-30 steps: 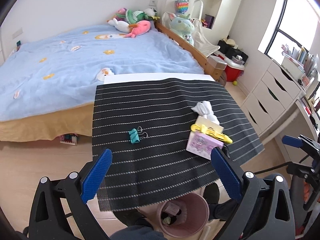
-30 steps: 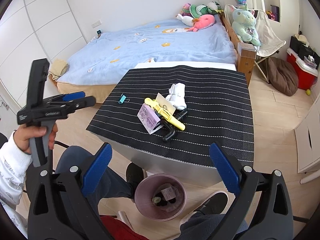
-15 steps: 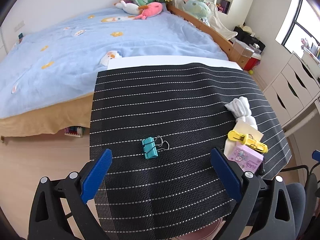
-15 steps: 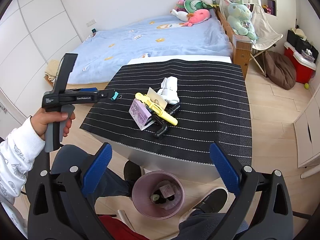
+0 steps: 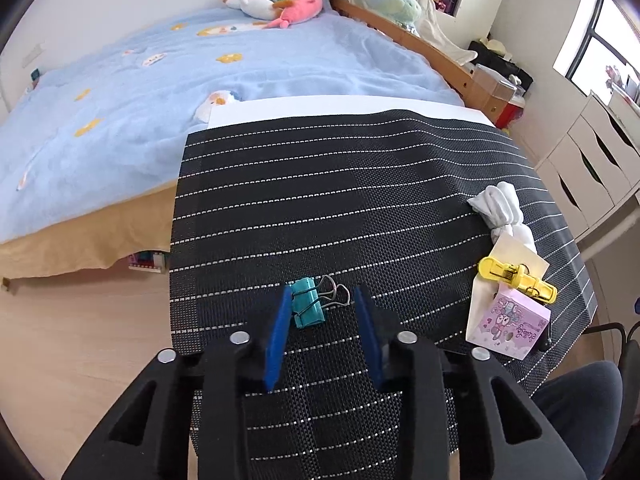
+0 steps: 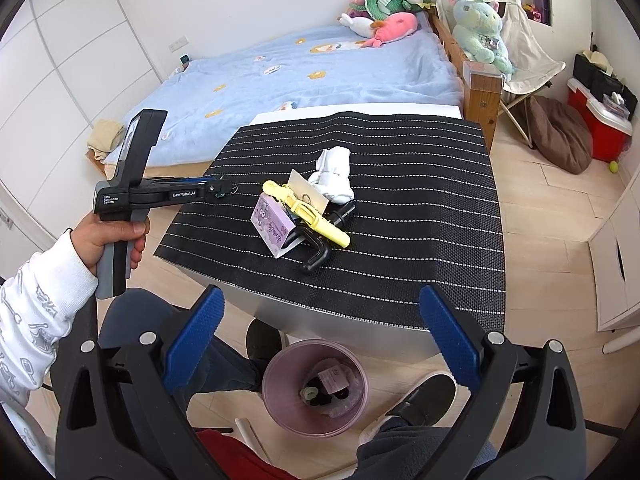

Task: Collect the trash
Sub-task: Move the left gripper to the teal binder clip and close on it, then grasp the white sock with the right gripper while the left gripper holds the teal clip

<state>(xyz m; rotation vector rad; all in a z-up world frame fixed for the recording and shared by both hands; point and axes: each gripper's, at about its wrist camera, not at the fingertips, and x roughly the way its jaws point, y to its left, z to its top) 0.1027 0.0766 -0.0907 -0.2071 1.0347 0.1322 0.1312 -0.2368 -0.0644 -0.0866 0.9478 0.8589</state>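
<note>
On the counter (image 5: 360,200), covered by a black mat with white dashed stripes, a teal binder clip (image 5: 308,307) lies near the front left edge. The left claw (image 5: 322,300) is positioned low over the mat with its blue pads on either side of the clip. The left pad is touching or just beside the clip body; the right pad stands apart from the wire handles. The jaws are partly closed but not clenched on the clip, which rests on the mat.

To the right on the mat, well apart from the clip, lies a cluster of items: a crumpled white tissue (image 5: 502,210), a yellow clip (image 5: 518,278) on a card, and a purple printed box (image 5: 508,326). In the right wrist view a black L-shaped tool (image 6: 320,246) lies under this cluster.

The right claw (image 6: 320,320) is held off the counter edge, above the floor, with its jaws spread wide and nothing between them. Below it, on the floor beside the counter, stands a pink trash bin (image 6: 280,404) with several items inside. A bed (image 5: 120,100) with a blue cover stands behind the counter.
</note>
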